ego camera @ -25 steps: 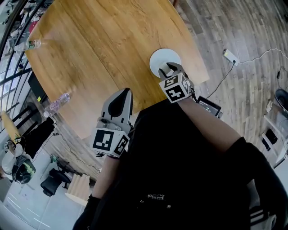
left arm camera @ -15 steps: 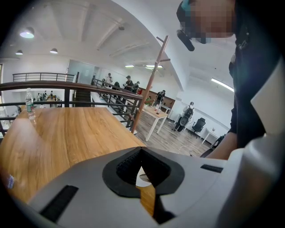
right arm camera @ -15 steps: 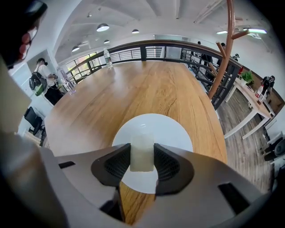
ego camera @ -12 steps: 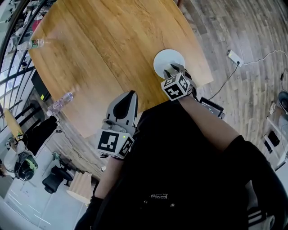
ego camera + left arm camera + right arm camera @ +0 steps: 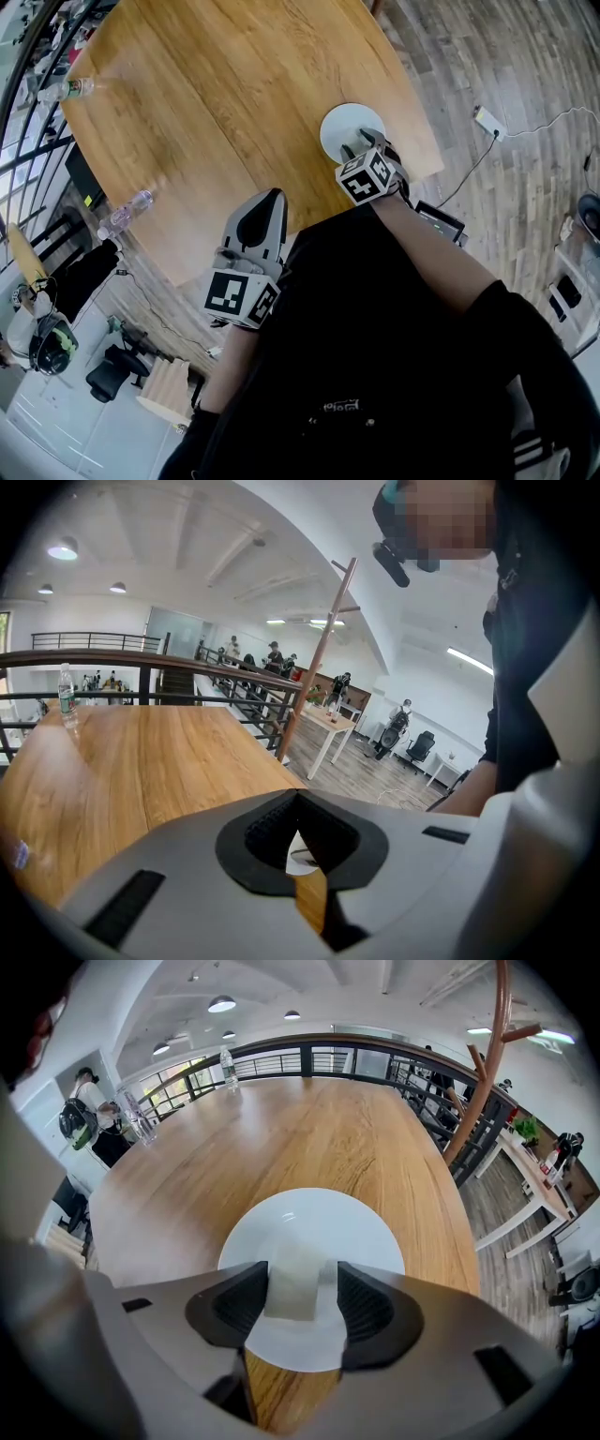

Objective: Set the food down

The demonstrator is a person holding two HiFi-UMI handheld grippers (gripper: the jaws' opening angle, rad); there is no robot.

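Over the white plate [image 5: 361,1232] near the edge of the round wooden table [image 5: 234,94], we hold our right gripper [image 5: 302,1302] pointing steeply down. Its jaws have just been opening and now stand wide. The pale block of food [image 5: 292,1288] sits on the plate between them, close against one pad and clear of the other. Nearer our body, our left gripper [image 5: 262,208] hangs above the table, jaws closed together on nothing.

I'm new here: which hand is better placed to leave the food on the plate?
The right gripper has just been opening its fingers around the food over the plate; left gripper hangs apart.
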